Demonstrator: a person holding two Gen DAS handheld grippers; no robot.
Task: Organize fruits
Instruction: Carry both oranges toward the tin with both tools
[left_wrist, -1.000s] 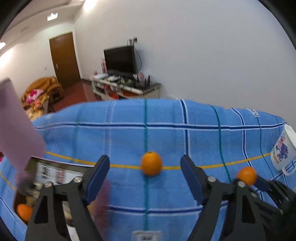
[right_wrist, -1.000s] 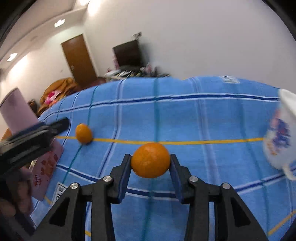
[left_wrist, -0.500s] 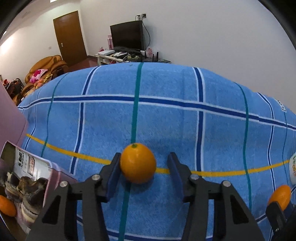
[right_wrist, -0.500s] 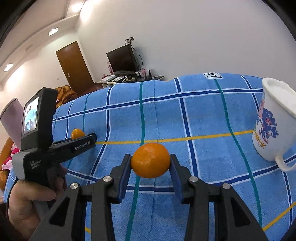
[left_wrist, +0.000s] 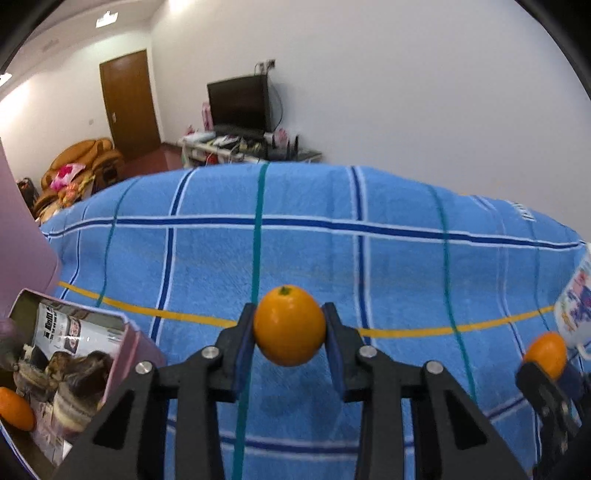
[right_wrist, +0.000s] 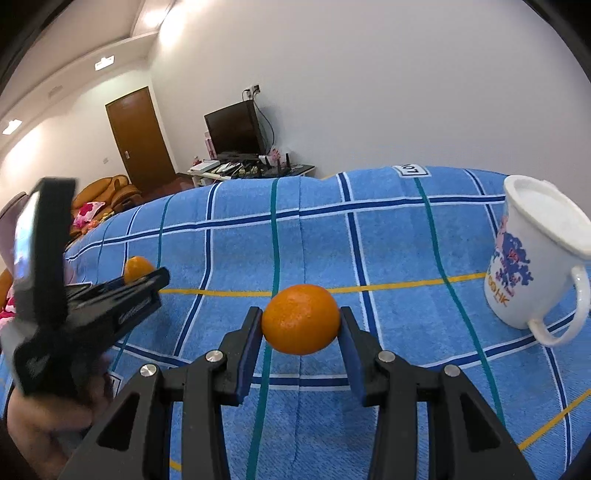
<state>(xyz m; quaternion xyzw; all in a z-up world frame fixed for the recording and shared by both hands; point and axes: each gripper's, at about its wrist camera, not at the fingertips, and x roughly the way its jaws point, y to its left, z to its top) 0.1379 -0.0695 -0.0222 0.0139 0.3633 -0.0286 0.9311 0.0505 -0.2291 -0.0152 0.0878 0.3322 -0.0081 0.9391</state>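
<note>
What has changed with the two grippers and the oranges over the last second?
The left gripper came in around the loose orange on the blue cloth, and its jaws have just been closing until the pads clamp it. The right gripper stayed shut on its orange; the mug stayed put.

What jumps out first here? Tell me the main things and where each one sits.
Two oranges, each clamped in blue-padded jaws above a blue checked cloth: the left gripper, its jaws just closing, pinches one orange, and the right gripper grips the other orange. A white printed mug stands at the right, and an open pink tin holding a third orange lies at the left.
</note>
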